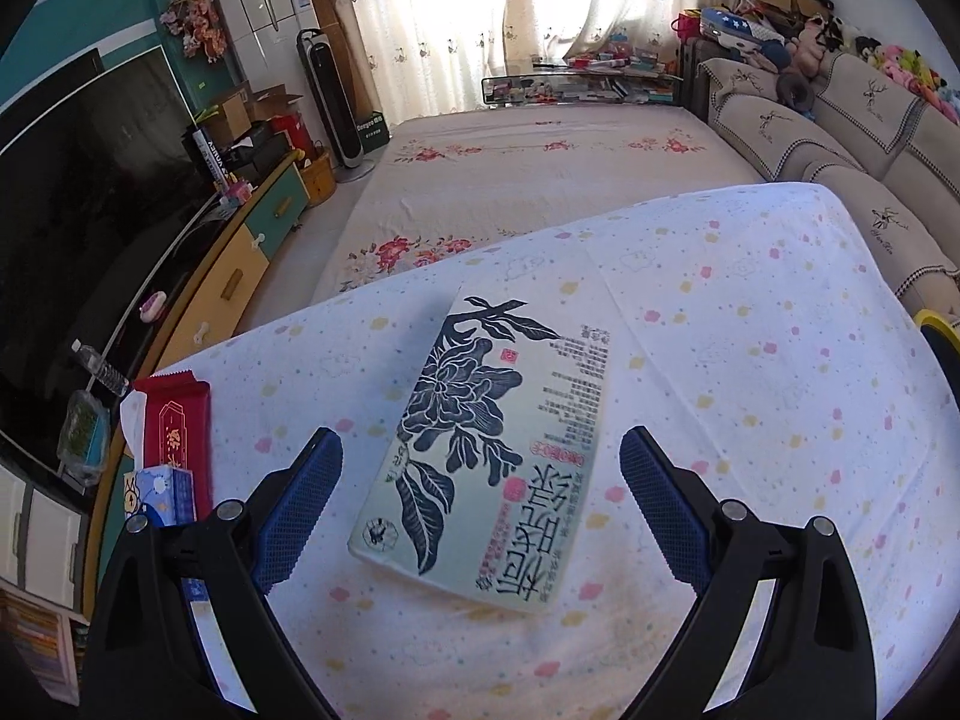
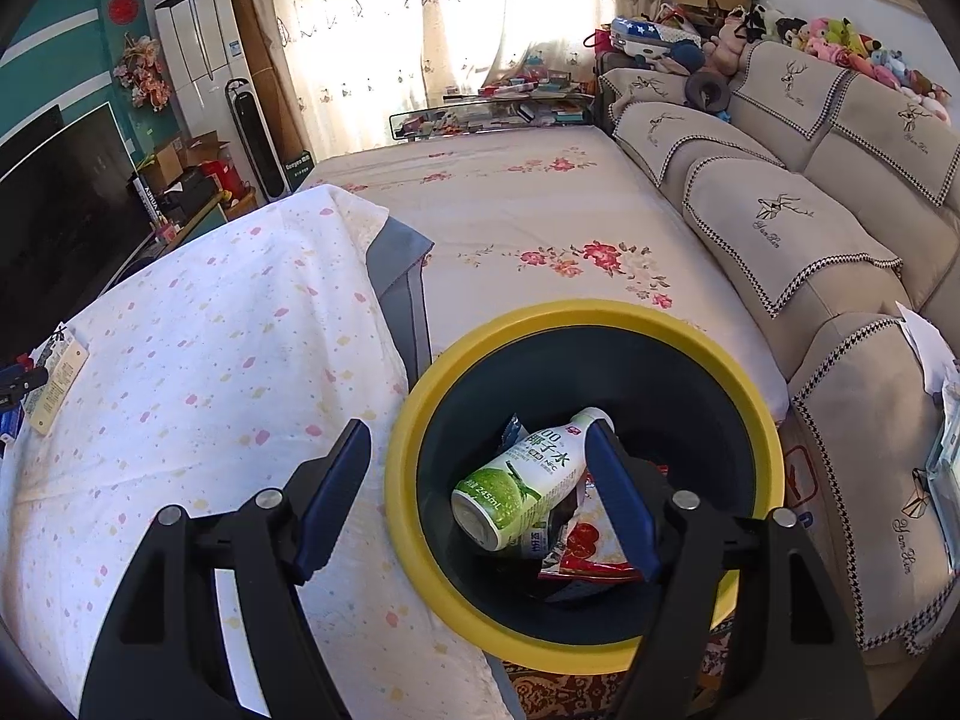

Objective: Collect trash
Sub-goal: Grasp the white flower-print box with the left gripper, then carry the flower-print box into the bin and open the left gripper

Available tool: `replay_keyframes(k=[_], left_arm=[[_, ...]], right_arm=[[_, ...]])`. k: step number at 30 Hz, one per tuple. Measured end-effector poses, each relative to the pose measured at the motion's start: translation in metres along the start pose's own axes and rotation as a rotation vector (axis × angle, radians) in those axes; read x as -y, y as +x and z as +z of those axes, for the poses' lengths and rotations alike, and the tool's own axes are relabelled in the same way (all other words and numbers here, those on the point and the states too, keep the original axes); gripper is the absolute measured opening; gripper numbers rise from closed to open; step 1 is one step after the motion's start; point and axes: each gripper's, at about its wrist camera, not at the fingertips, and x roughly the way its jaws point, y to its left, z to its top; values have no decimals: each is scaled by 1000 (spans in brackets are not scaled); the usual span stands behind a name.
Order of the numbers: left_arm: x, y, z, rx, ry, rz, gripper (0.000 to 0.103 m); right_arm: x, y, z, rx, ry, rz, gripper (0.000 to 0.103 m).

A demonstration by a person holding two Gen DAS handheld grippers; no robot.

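A yellow-rimmed dark bin (image 2: 414, 510) stands beside the cloth-covered table (image 2: 198, 390). Inside lie a green and white drink bottle (image 2: 522, 483) and a red snack wrapper (image 2: 585, 546). My right gripper (image 2: 480, 450) hangs open over the bin's left rim, its right finger above the bottle, nothing held. In the left wrist view my left gripper (image 1: 480, 450) stands open above the table (image 1: 750, 396), with a pale green book (image 1: 486, 450) lying flat between and below its fingers, untouched. The bin's rim (image 1: 936, 321) peeks in at the right edge. The book's corner (image 2: 57, 378) shows at the far left.
A red packet (image 1: 174, 438) and a blue tissue pack (image 1: 165, 495) lie at the table's left edge. Beyond it are a floral bed (image 1: 540, 180), a sofa (image 2: 810, 228) on the right, and a TV cabinet (image 1: 240, 264) with a water bottle (image 1: 102, 369) on the left.
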Motion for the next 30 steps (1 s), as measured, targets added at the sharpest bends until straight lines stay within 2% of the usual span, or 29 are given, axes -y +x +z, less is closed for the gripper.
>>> replay_keyframes(k=[10, 14, 16, 23, 30], left_arm=[[-4, 41, 9, -69, 14, -48, 92], [-6, 47, 10, -84, -6, -96, 79], [-6, 45, 10, -83, -7, -102, 76], [30, 2, -6, -39, -18, -162, 76], [115, -49, -20, -5, 21, -241, 76]], right_arm=[[-9, 9, 0, -22, -20, 10, 70], [-11, 10, -2, -28, -24, 17, 70], [-11, 10, -3, -28, -25, 22, 70], [-4, -8, -7, 6, -10, 47, 70], [18, -33, -19, 43, 9, 30, 70]])
